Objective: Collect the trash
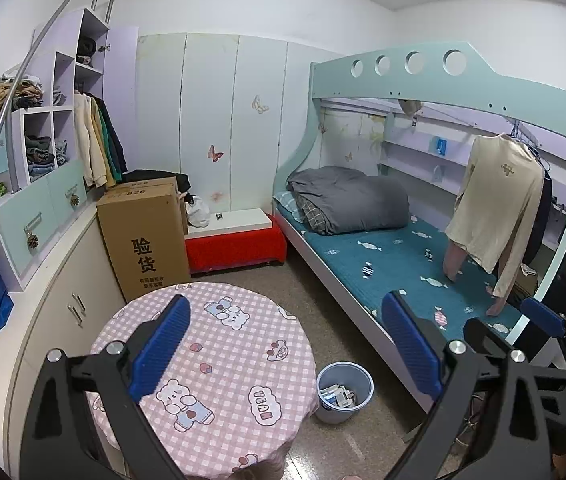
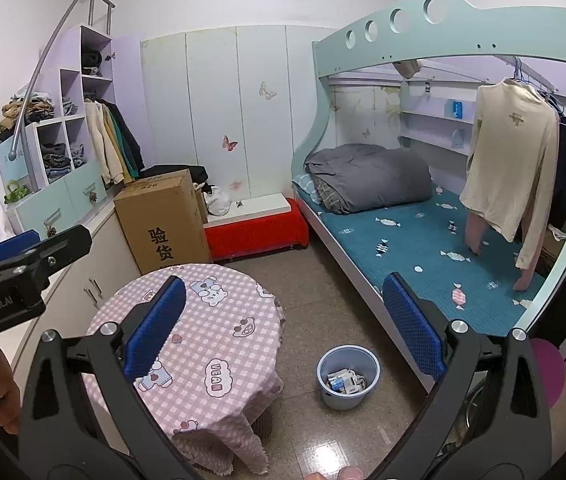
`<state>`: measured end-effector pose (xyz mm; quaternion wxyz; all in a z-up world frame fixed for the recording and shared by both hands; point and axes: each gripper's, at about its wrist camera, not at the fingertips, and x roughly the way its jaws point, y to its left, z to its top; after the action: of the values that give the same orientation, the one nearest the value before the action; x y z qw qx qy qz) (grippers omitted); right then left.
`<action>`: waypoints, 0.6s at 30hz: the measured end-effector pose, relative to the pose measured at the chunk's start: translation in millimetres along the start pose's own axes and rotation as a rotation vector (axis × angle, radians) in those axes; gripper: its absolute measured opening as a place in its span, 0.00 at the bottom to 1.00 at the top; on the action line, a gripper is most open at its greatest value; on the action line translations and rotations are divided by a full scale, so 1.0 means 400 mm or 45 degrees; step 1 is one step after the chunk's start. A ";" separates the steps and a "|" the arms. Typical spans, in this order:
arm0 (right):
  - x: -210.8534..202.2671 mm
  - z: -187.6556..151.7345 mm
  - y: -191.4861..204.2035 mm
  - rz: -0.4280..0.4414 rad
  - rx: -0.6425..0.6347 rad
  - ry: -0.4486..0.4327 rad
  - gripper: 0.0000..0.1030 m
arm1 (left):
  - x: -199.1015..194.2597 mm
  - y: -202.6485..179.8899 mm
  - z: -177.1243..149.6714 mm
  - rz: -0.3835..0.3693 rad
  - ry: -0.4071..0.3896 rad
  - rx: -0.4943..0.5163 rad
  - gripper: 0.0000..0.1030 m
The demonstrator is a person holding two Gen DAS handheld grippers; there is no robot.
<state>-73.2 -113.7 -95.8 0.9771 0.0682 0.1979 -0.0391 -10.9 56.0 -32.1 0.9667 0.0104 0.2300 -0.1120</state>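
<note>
The waste bin (image 2: 347,376) on the floor looks light and stiff; its rim should be taken. Both the left gripper (image 1: 287,348) and the right gripper (image 2: 283,328) are held apart, empty.

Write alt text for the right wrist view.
An open hand-held gripper hovers over a round table with a pink checked cloth. A blue bin holding trash stands on the floor between the table and a bunk bed.

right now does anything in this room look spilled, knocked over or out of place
Nothing stands out. The blue bin stands upright on the floor between the round table and the bed, with its trash inside, none spilled around it.
</note>
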 end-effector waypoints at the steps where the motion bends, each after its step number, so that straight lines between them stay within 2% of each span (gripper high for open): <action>1: 0.000 0.000 0.000 -0.002 0.002 -0.001 0.94 | 0.002 0.003 0.002 -0.005 0.003 0.000 0.92; 18: 0.020 0.011 0.008 -0.001 -0.001 0.009 0.94 | 0.020 0.011 0.007 -0.043 0.014 0.007 0.92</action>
<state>-63.8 -111.5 -94.5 0.9763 0.0677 0.2016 -0.0392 -1.6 58.4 -33.2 0.9633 0.0096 0.2351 -0.1289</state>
